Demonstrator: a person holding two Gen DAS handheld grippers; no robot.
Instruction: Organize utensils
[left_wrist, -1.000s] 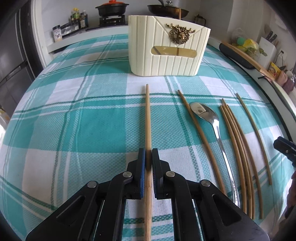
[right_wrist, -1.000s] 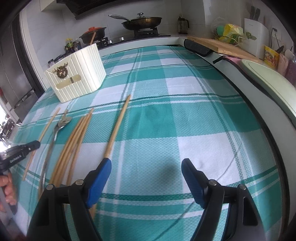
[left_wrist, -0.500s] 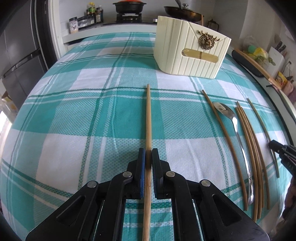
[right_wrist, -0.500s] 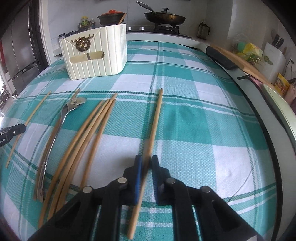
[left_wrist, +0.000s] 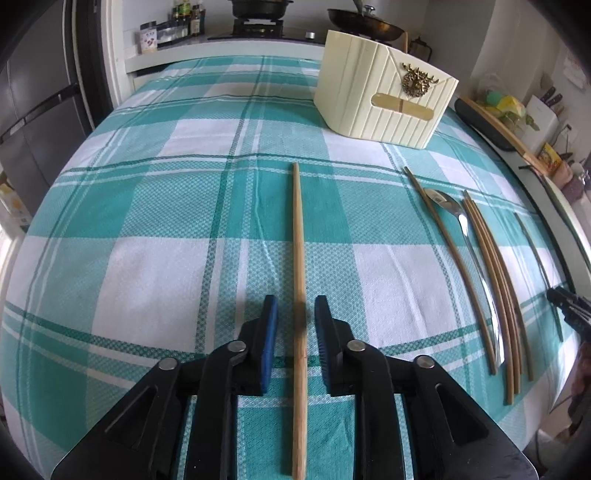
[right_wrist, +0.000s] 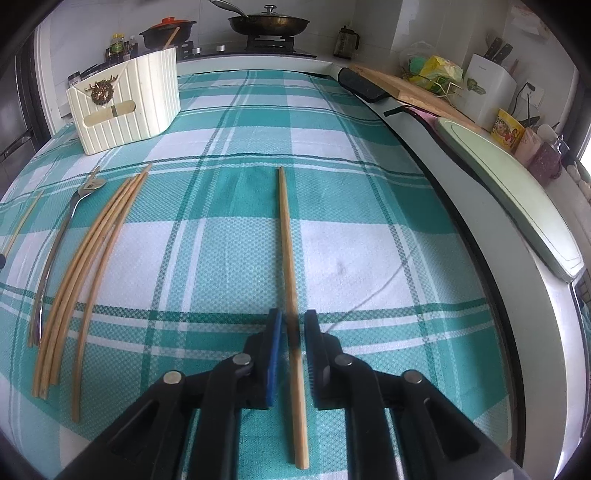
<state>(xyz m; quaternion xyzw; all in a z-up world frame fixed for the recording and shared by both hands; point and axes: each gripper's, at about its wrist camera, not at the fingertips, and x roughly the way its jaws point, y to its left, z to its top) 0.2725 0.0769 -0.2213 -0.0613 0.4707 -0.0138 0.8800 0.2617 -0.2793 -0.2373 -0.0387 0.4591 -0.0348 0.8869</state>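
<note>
Open cloth (left_wrist: 155, 229) lies wide on the left of the table, unobstructed up to the far counter. The cream holder (left_wrist: 384, 103) stands at the far side, with bare cloth before it. A row of chopsticks (left_wrist: 495, 280) and a spoon (left_wrist: 465, 243) fills the middle ground between two lone chopsticks (left_wrist: 298, 236) (right_wrist: 287, 236). The raised table rim (right_wrist: 491, 258) bounds the right.

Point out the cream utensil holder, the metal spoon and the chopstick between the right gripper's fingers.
cream utensil holder (left_wrist: 384, 107), left wrist view, on its ribbed front wall.
metal spoon (left_wrist: 447, 205), left wrist view, on its bowl.
chopstick (right_wrist: 286, 236), right wrist view, on its shaft ahead of the fingers.
</note>
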